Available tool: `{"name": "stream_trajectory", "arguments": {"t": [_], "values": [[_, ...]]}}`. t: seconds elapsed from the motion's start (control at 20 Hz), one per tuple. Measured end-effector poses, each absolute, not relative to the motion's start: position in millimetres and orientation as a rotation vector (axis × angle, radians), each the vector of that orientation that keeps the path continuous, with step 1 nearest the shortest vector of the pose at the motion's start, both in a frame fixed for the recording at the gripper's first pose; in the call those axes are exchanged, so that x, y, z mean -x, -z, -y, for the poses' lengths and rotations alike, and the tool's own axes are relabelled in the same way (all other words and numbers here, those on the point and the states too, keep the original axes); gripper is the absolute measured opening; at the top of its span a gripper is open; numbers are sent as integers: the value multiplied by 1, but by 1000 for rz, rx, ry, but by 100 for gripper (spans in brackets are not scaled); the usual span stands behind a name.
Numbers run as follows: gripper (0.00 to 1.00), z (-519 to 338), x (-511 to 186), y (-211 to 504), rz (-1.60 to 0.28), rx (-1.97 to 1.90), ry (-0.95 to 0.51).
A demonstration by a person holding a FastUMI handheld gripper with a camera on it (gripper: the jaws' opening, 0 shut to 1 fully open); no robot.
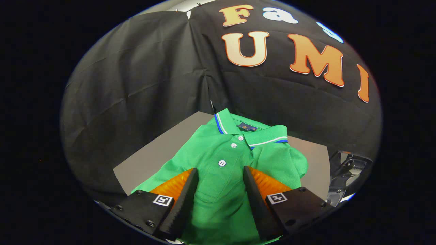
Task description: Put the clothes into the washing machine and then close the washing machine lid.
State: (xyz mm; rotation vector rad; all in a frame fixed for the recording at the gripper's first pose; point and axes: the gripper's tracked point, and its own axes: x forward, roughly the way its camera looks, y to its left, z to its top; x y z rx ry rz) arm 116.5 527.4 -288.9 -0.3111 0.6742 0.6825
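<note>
Basically you're at the start: the green polo shirt [224, 160] lies spread on the grey table [150, 160], not yet picked up. Your gripper [219, 177] hovers over its chest, jaws apart, holding nothing. Loading and closing the lid are both left. Collar label [247, 127] (too small to read).

shirt: green cotton polo shirt [231, 160] lay on grey flat tabletop [153, 156], collar far end
gripper [219, 180]: fingers spread, over shirt front
</note>
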Motion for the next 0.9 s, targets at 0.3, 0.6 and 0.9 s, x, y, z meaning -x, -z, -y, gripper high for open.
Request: {"name": "stream_trajectory", "arguments": {"t": [0.3, 0.6, 0.9], "values": [[49, -516, -125, 288, -726, 271, -701], [19, -515, -130, 283, -694, 215, -735], [12, -512, -132, 261, -609, 94, -762]]}}
